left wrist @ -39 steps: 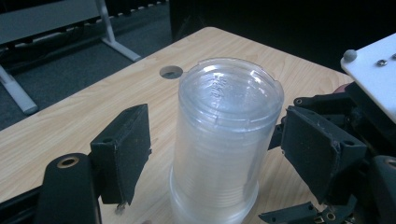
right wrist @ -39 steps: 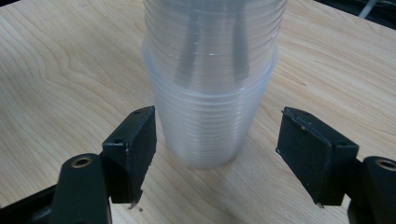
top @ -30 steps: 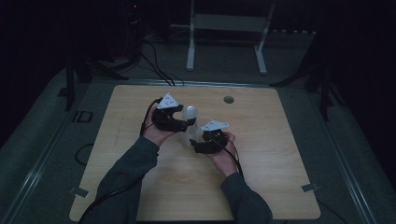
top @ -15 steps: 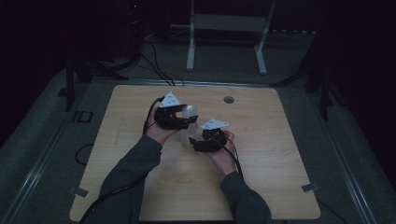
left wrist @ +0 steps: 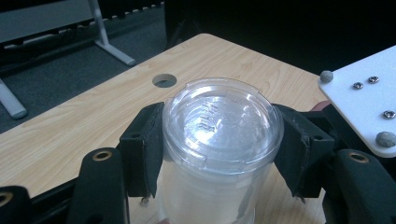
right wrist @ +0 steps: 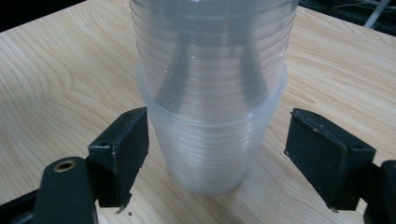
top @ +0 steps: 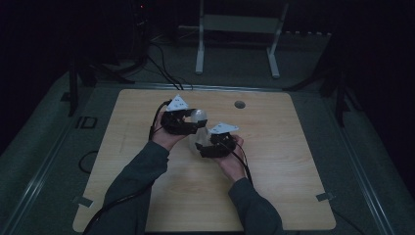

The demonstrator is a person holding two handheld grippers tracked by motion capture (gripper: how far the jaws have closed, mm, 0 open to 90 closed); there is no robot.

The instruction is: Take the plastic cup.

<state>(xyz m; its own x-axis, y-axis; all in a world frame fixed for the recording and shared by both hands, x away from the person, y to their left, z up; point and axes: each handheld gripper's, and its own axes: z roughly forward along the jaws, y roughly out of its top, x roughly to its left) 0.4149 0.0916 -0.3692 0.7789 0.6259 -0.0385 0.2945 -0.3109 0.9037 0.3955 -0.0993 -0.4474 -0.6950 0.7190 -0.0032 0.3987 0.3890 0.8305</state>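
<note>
Between the two hand-held grippers, at mid-desk [top: 147, 122], stands a stack of clear cups [right wrist: 210, 116]. Left hand-held gripper [left wrist: 219, 149]: jaws have just been closing and now clamp the top cup [left wrist: 219, 126] at its rim. Right hand-held gripper [right wrist: 217, 163]: jaws have just been opening and now flank the stack base, untouching. Lift straight; steady the base.

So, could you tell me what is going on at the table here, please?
A person is working a stack of clear plastic containers with two hand-held grippers. The left gripper has just closed its jaws on the lidded top container. The right gripper has just been opening; its jaws stand apart from the lower container, which sits between them on the wooden table.
</note>
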